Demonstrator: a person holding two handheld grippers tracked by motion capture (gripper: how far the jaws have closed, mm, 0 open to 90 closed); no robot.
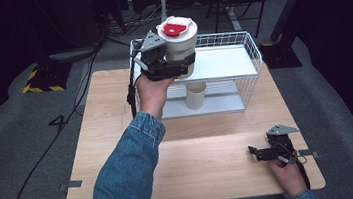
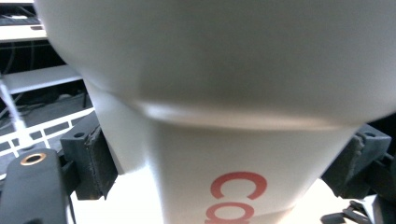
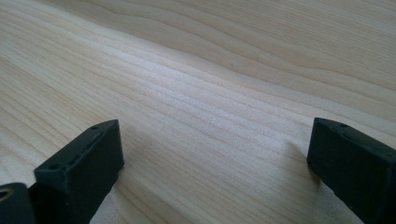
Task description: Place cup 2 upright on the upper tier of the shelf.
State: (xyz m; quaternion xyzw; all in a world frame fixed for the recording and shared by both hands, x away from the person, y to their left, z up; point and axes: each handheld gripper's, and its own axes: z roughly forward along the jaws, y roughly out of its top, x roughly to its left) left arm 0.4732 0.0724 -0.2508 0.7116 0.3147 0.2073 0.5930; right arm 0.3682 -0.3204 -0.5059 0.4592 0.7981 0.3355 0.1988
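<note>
The left gripper [image 1: 173,65] is up at the white wire two-tier rack [image 1: 252,50], its jaws pinching the tall white insulated cup with the white-and-red lid [image 1: 179,41] around its lower body, the cup upright and sitting at the left end of the rack's white upper shelf [image 1: 220,61]; whether its base touches the shelf cannot be told. In the left gripper view that cup [image 2: 219,116] looms close, red lettering low on its wall, a black pad pressed against it on either side. On the rack's lower shelf stands a small beige open-topped cup [image 1: 196,95], upright, below and slightly right of the held cup; what it holds cannot be seen. Across at the near right corner of the light wooden table [image 1: 118,136], the right gripper [image 1: 256,152] lies low on the wood in the person's right hand [image 1: 289,177], jaws spread wide; the right gripper view shows bare wood grain between its two black jaws.
</note>
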